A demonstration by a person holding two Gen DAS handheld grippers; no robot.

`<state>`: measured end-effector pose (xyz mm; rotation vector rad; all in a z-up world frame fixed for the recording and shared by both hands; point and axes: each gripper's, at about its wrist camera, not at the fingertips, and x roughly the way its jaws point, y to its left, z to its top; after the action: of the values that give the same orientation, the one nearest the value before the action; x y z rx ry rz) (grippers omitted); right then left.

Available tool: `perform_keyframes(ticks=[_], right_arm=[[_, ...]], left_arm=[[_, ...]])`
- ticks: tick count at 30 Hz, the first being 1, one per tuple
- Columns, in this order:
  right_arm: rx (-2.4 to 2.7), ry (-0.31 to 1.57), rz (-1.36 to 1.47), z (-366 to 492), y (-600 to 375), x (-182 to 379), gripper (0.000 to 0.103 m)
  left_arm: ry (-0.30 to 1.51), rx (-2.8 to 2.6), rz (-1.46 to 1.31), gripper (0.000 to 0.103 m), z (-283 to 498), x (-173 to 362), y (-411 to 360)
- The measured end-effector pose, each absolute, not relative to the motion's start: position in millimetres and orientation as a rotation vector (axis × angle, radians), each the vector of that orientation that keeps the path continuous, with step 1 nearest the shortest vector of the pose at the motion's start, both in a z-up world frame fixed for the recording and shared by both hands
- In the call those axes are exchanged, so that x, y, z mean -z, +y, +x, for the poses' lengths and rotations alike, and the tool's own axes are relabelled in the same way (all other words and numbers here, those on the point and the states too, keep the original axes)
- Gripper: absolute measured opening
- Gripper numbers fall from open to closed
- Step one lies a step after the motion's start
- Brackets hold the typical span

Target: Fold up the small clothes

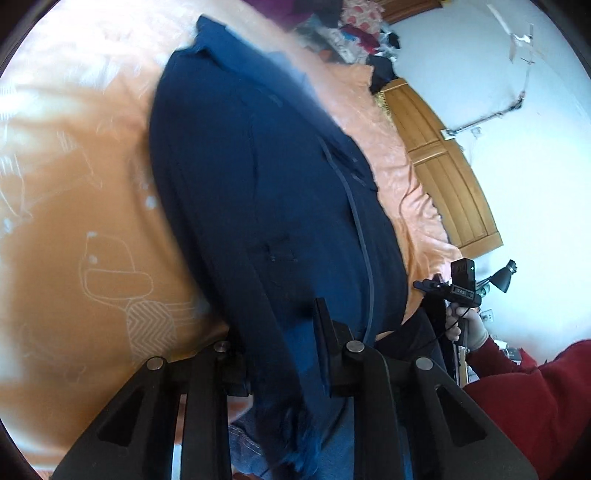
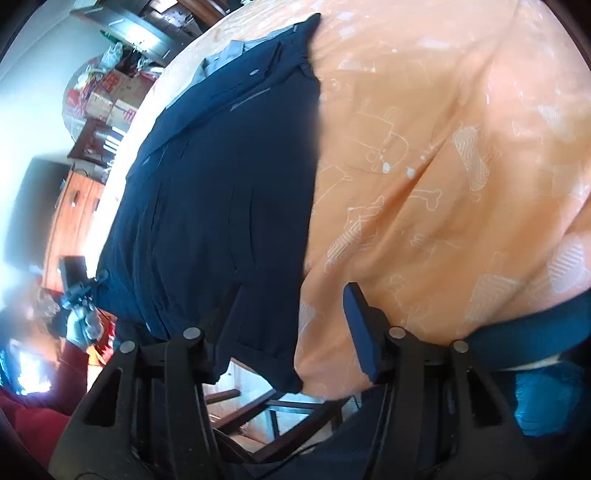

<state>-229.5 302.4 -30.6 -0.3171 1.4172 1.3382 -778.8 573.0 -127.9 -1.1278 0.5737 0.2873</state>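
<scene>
A navy garment (image 1: 258, 177) with a collar lies spread on an orange printed bedsheet (image 1: 74, 221). My left gripper (image 1: 284, 325) is at its near hem. One finger (image 1: 323, 325) shows and the other is under the cloth. The jaws stand half closed and navy fabric fills the gap and hangs toward the camera. In the right wrist view the same garment (image 2: 221, 184) lies left of centre. My right gripper (image 2: 291, 295) stands wide open at its near corner. Its right finger (image 2: 360, 325) is over bare sheet (image 2: 424, 184), its left one hidden under the hem.
A hand in a red sleeve (image 1: 535, 398) holds the other gripper (image 1: 461, 288) at the bed's edge. Wooden panels (image 1: 443, 177) and a clothes pile (image 1: 354, 33) lie beyond. Boxes (image 2: 114, 99), a wooden cabinet (image 2: 74, 210) and a wooden frame (image 2: 258, 406) flank the bed. Teal cloth (image 2: 535, 369) lies at right.
</scene>
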Motion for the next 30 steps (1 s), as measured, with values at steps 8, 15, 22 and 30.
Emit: perform_keyframes(ticks=[8,15,22,30], right_arm=[[-1.371,1.278,-0.284,-236,315,13,0.045],[-1.351,1.505,-0.034,-199,333,63,0.043],[-1.428,1.725,0.050,-197,313,86,0.029],[-1.535,1.771,-0.129,-227,329,96,0.032]], left_arm=[[0.587,-0.313,-1.126,0.021,-772,125,569],[0.579,-0.316,-1.148,0.021,-769,131,568],[0.571,-0.319,-1.157,0.021,-771,132,565],[0.558,-0.274,-1.148,0.023,-771,129,567]])
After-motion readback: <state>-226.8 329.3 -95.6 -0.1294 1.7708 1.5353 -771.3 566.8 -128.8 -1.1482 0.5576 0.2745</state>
